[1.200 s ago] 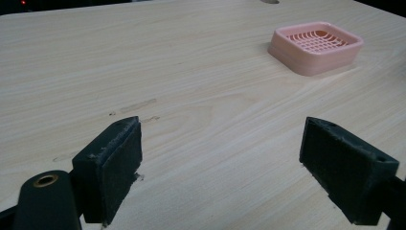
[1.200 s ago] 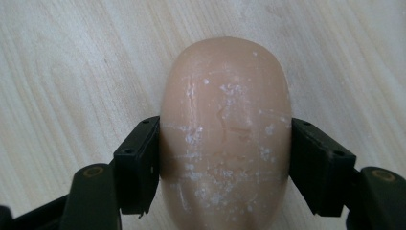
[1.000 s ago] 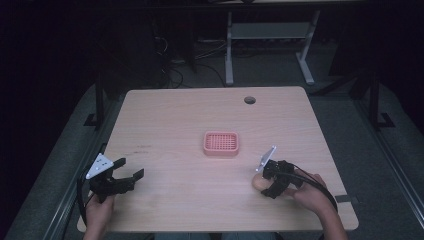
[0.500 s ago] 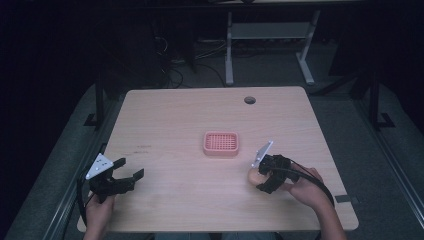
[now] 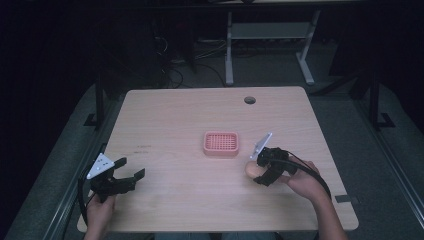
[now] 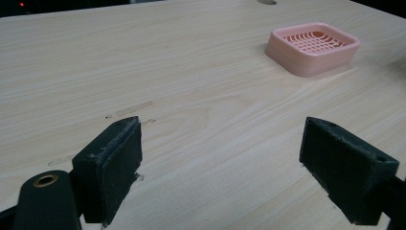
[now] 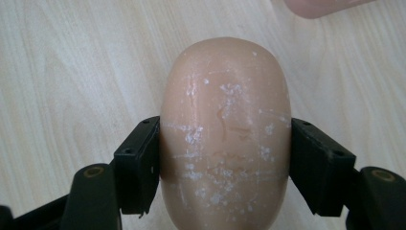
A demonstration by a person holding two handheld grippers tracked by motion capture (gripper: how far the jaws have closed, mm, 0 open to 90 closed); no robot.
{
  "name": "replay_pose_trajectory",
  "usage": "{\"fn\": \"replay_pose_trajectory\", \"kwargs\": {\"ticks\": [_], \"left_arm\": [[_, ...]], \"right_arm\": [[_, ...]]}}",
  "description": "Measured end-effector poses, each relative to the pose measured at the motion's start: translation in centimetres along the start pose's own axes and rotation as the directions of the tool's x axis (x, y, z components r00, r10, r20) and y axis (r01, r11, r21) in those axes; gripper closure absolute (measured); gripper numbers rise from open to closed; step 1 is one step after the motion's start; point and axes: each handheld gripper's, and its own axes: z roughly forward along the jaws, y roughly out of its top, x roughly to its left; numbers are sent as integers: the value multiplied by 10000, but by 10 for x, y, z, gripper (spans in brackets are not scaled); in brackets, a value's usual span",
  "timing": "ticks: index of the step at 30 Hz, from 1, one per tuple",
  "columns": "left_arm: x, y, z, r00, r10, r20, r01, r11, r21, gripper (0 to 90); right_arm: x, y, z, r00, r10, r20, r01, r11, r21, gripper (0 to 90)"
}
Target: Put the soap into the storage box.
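A pale wood-grain tabletop (image 5: 190,125) with rounded corners and 1 round cable hole (image 5: 249,100) near its far edge stands in a dark room; behind it are a white metal frame (image 5: 270,45) and tangled cables (image 5: 175,65) on the floor. Near the middle sits a pink rectangular soap dish (image 5: 221,143), plastic, with rounded corners and a slotted grid top. The right tongs (image 5: 256,172), just right of the dish and near the front, are clamped on a soap bar (image 7: 225,134): oval, smooth, peach-tan, scuffed with white flecks and fine scratches, gripped across its sides by 2 black padded jaws. The left tongs (image 5: 131,172) hover at the front left corner, jaws spread wide, nothing between them.
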Motion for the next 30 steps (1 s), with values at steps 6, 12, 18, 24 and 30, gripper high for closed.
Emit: {"fn": "replay_pose_trajectory", "kwargs": {"ticks": [6,12,18,24,30], "left_arm": [[1,0,-1,9999,-108,-37,107,9999,-52,143],[1,0,-1,9999,-150,-10,150,9999,-4,143],[1,0,-1,9999,-143,-15,143,9999,-25,143],[1,0,-1,9999,-112,-24,112,9999,-29,143],[1,0,-1,9999,-131,-18,131,9999,-38,143]], "right_arm": [[-6,8,-2,9999,-82,63,83,9999,-92,321],[-12,18,-5,9999,-169,34,170,9998,-65,321],[-16,20,-4,9999,-73,-81,70,9996,-280,321],[-21,21,-1,9999,-60,-129,56,9995,-309,321],[-26,26,-1,9999,-62,-114,59,9997,-249,321]]}}
